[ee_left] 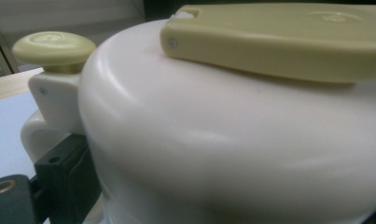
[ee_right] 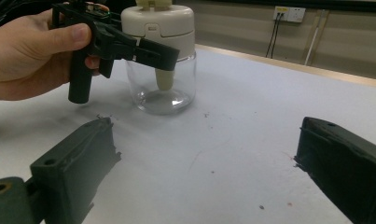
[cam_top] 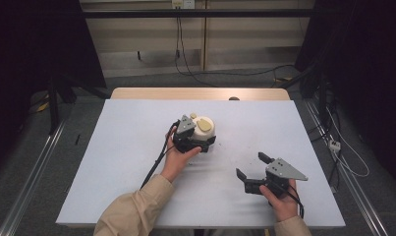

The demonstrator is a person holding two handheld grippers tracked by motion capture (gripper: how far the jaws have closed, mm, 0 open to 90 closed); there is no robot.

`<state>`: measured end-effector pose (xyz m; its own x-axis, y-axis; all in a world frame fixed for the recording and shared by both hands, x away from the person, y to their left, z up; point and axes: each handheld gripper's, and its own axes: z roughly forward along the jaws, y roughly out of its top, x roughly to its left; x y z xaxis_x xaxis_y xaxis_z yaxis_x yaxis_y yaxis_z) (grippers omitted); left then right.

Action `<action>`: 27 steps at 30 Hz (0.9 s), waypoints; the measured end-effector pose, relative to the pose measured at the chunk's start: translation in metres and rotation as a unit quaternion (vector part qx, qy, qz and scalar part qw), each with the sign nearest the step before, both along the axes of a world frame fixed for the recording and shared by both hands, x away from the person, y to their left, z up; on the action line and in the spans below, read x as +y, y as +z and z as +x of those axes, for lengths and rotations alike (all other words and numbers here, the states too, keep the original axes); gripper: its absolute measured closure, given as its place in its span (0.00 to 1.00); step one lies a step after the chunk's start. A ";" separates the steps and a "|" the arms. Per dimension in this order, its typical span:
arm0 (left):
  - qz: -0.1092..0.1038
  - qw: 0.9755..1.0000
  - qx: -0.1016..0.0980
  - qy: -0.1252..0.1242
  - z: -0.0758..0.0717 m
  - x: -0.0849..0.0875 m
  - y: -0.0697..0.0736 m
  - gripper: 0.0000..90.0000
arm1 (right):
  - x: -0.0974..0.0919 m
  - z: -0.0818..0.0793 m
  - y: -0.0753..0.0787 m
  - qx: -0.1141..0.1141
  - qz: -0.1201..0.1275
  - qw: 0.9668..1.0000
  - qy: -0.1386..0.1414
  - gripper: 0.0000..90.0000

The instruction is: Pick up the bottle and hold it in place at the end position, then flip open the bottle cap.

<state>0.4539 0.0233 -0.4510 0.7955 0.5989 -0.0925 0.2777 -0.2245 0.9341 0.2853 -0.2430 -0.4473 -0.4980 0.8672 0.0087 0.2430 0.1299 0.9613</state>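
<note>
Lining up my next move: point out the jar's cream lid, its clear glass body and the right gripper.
cream lid [ee_right: 158,21], right gripper view, front wall.
clear glass body [ee_right: 176,88], right gripper view, lower side.
right gripper [cam_top: 249,168], high view, gap between jaws.

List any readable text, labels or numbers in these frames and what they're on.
None readable.
Jar lid: plain cream, no print.
Yellow flap on the lid: a faint raised mark, too blurred to read.
Glass jar: no label.
Wall socket: too small to tell.
</note>
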 end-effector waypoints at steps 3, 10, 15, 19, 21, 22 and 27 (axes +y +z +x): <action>0.000 1.000 -0.001 0.000 0.000 0.000 0.000 0.06 | 0.003 0.002 0.000 0.001 -0.001 1.000 0.005 0.05; 0.001 1.000 -0.002 -0.001 0.000 0.000 0.000 0.06 | 0.007 0.008 0.000 0.009 0.004 1.000 0.009 0.05; -0.001 1.000 -0.002 -0.002 0.000 0.001 -0.001 0.06 | 0.011 0.012 0.002 0.013 0.004 1.000 0.008 0.05; -0.001 1.000 -0.002 -0.001 0.000 0.000 -0.001 0.06 | 0.015 0.016 0.004 0.017 0.002 1.000 0.004 0.05; 0.000 1.000 -0.001 -0.001 -0.001 0.001 -0.001 0.06 | 0.017 0.019 0.005 0.020 0.002 1.000 0.005 0.05; 0.000 1.000 -0.002 -0.001 -0.001 0.001 0.000 0.06 | 0.019 0.020 0.006 0.023 0.001 1.000 0.004 0.05; -0.001 1.000 -0.003 0.001 -0.002 0.001 -0.001 0.06 | 0.025 0.027 0.008 0.031 -0.001 0.999 0.003 0.05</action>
<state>0.4523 0.0244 -0.4516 0.7953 0.5998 -0.0884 0.2716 -0.2221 0.9364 0.3119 -0.2183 -0.4390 -0.5019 0.8641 0.0379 0.3021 0.1340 0.9438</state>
